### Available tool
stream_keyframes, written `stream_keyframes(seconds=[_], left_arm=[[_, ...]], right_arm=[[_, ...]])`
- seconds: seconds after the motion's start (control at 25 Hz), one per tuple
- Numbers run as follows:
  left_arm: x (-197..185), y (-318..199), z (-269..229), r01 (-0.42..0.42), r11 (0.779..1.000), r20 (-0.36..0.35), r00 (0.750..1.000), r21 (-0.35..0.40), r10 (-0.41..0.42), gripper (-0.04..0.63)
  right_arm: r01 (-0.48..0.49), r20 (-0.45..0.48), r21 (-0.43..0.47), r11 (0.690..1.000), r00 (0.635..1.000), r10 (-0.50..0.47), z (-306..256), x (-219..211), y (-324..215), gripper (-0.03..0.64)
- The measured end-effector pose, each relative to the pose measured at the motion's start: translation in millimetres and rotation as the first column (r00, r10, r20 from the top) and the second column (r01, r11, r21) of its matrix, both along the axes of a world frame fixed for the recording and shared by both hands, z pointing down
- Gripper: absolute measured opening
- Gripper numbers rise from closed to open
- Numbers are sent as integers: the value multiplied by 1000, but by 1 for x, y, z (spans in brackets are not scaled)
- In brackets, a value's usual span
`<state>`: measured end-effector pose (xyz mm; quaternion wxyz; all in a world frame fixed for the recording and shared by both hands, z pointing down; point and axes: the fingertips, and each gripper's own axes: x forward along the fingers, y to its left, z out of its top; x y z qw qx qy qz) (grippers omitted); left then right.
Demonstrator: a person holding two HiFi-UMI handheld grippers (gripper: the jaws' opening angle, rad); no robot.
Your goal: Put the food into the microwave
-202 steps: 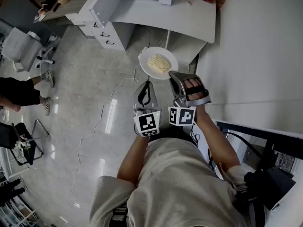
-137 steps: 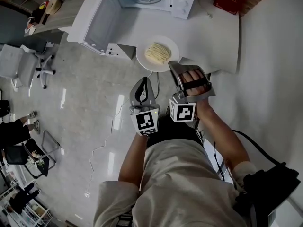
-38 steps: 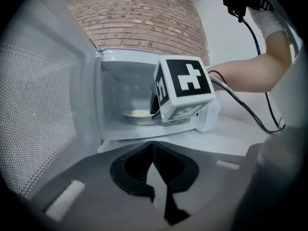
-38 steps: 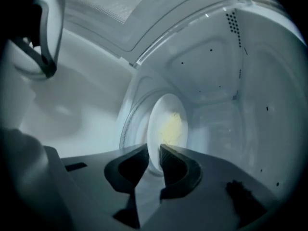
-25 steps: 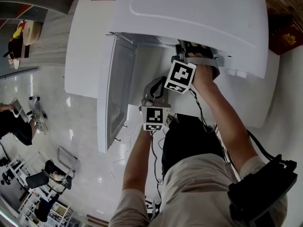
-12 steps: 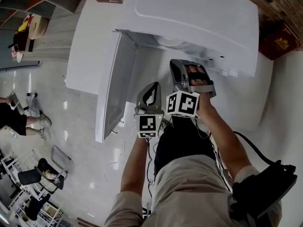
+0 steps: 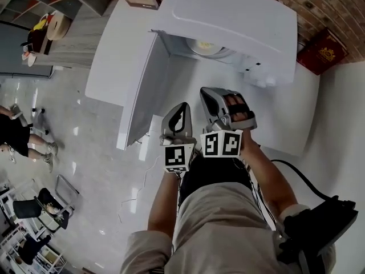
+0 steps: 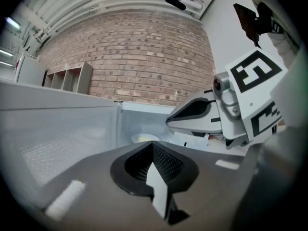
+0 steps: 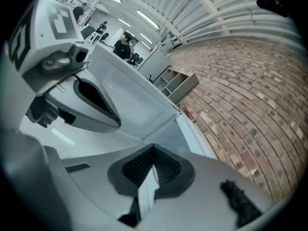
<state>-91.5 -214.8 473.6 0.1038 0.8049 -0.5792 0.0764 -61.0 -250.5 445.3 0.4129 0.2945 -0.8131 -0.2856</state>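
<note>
The white microwave stands on the desk with its door swung open to the left. Inside it sits the white plate of pale food, whose rim also shows in the left gripper view as the plate. My right gripper is outside the opening, in front of it, shut with nothing between its jaws. Beside it, to the left, my left gripper is shut and empty too. Each gripper shows in the other's view: the right gripper and the left gripper.
The microwave rests on a white desk. A red box lies at the desk's right, by the brick wall. A shelf with small items is at top left. A person stands on the glossy floor far left.
My right gripper has come back out of the microwave, leaving the plate inside, and drawn towards my body. The left gripper has drawn back with it.
</note>
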Motion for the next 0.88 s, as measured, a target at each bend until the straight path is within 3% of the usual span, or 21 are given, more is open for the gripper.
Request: stream_keyframes(seconds=[0.24, 0.56, 0.88], left_arm=[[-2, 25, -36, 38, 997, -24, 999, 65, -36, 7], [12, 56, -52, 4, 994, -12, 1000, 112, -3, 7], [20, 69, -68, -5, 989, -16, 1000, 149, 7, 6]], right_arm=[[25, -8, 87, 996, 1000, -25, -31, 5, 40, 9], [68, -176, 172, 983, 984, -37, -38, 22, 67, 9], [109, -247, 198, 974, 967, -58, -47, 28, 87, 9]])
